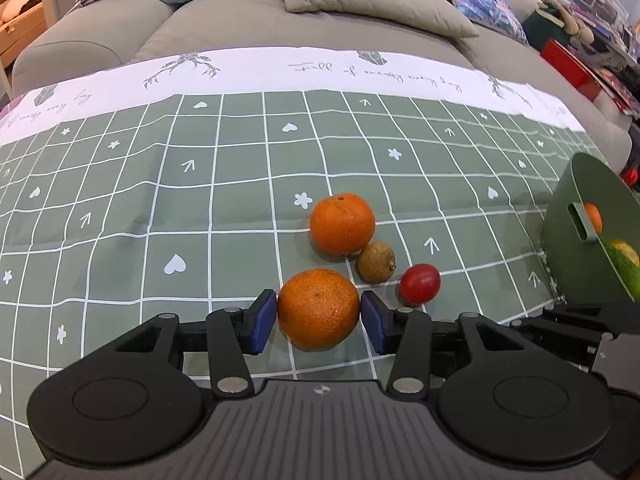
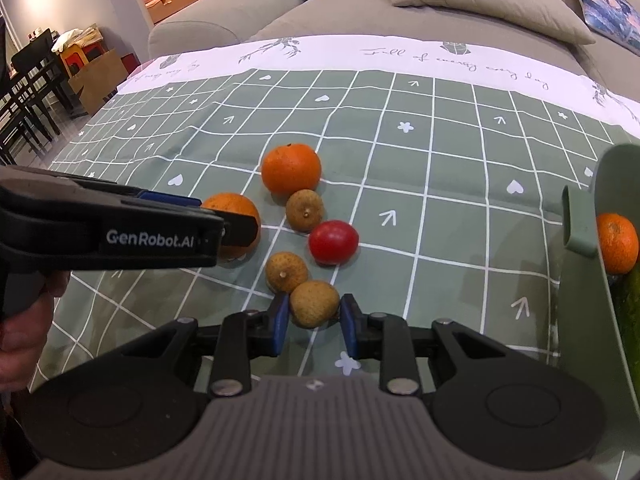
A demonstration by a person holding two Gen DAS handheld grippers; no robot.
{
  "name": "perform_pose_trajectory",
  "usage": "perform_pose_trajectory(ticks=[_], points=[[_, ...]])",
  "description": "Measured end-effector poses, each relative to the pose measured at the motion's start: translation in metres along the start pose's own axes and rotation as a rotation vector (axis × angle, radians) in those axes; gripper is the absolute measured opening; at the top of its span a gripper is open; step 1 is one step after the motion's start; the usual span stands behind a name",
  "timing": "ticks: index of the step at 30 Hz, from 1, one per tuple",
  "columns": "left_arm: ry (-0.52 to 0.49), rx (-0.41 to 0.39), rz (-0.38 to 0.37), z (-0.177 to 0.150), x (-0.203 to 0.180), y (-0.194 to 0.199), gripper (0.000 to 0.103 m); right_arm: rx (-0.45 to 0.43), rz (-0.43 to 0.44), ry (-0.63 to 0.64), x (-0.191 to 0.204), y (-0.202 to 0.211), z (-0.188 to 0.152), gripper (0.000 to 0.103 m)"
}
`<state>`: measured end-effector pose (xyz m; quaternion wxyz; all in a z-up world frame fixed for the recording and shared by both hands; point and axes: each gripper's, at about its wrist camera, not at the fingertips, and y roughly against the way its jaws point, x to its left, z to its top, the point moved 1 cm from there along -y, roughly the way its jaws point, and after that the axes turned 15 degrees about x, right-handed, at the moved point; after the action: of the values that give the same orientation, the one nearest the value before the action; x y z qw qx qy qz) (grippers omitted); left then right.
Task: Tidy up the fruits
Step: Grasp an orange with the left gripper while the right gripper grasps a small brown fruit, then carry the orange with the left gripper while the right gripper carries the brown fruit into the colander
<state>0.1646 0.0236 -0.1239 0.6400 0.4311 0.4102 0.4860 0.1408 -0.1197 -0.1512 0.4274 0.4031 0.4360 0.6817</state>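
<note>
Both grips set: left gripper pinching a tangerine, right gripper a longan; lift straight, clear neighbours, toward the green basket.

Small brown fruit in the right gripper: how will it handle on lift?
The small brown fruit is round, so it would probably roll if released. Its skin looks matte and rough, likely decent grip between the right gripper pads. Probably light; the shell may crack under hard squeezing.
</note>
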Motion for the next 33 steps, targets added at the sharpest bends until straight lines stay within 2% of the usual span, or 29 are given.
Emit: perform_pose_trajectory(ticks=[9,12,19,33], points=[[0.006,0.003,-0.012,-0.004,-0.001,0.006,0.049,-0.019,-0.012,0.017,0.003,0.013,-0.004,0.023],[-0.001,-0.017,-0.004,-0.011,-0.006,0.017,0.049,-0.025,-0.014,0.023,0.003,0.02,-0.01,0.023],[0.003,-0.05,-0.04,-0.029,-0.019,0.053,0.049,-0.046,-0.005,0.021,0.001,0.046,-0.027,0.023],[-0.095,-0.083,-0.143,-0.043,-0.079,0.099,0.049,-0.134,-0.037,0.037,-0.006,0.116,-0.064,0.023]])
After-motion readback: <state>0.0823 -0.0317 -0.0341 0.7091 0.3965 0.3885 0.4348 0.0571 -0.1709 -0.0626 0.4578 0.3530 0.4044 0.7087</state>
